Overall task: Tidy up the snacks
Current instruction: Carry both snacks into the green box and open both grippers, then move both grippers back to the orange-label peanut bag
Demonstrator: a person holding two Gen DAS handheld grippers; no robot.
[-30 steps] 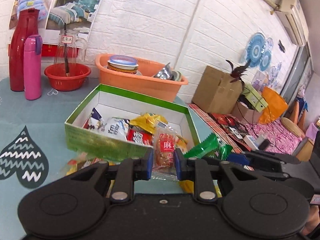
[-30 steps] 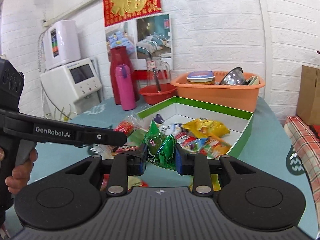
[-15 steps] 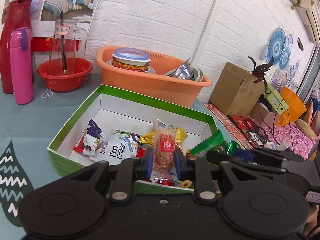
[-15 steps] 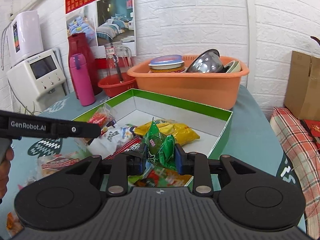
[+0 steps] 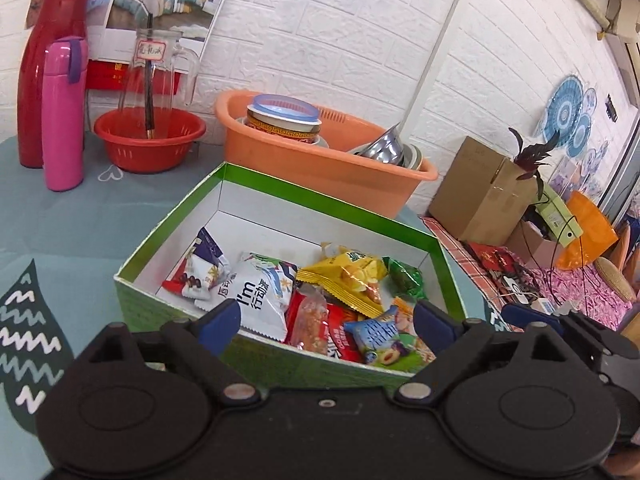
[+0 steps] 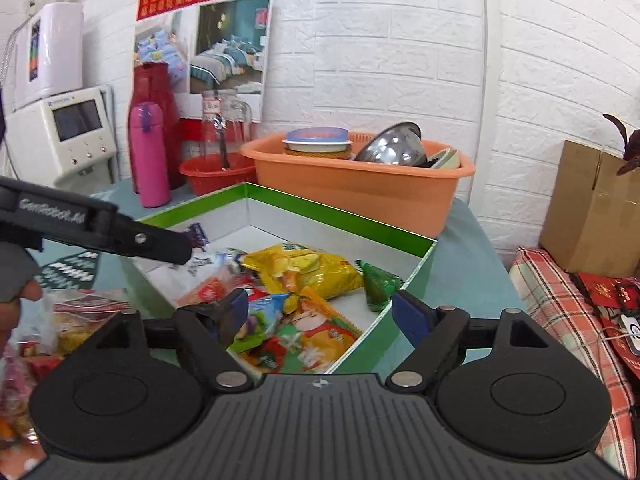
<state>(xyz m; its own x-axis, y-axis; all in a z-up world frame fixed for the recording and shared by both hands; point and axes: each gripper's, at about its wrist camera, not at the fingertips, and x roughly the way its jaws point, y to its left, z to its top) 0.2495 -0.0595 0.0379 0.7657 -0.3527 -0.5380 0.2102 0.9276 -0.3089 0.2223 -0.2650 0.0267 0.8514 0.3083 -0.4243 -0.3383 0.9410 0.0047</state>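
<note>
On a teal tablecloth (image 5: 60,216), both the left gripper (image 5: 326,320) and right gripper (image 6: 320,314) had just been opening, jaws wide and empty, above the green box (image 5: 280,184) collecting loose snack packets (image 5: 344,280).

Read "I'm" with Chinese characters beneath on the white snack packet (image 5: 262,300) in the green box (image 5: 328,216); made out a blurred "GenRobot.AI" along the left gripper (image 6: 52,212); handwritten label on the glass jug (image 5: 151,51) illegible

A teal-clothed table (image 5: 60,216) carries a green box (image 5: 168,304) of snacks, an orange basin (image 5: 320,172) just behind it, a red bowl (image 5: 148,144), a pink flask (image 5: 64,112) and loose packets (image 6: 80,312).
</note>
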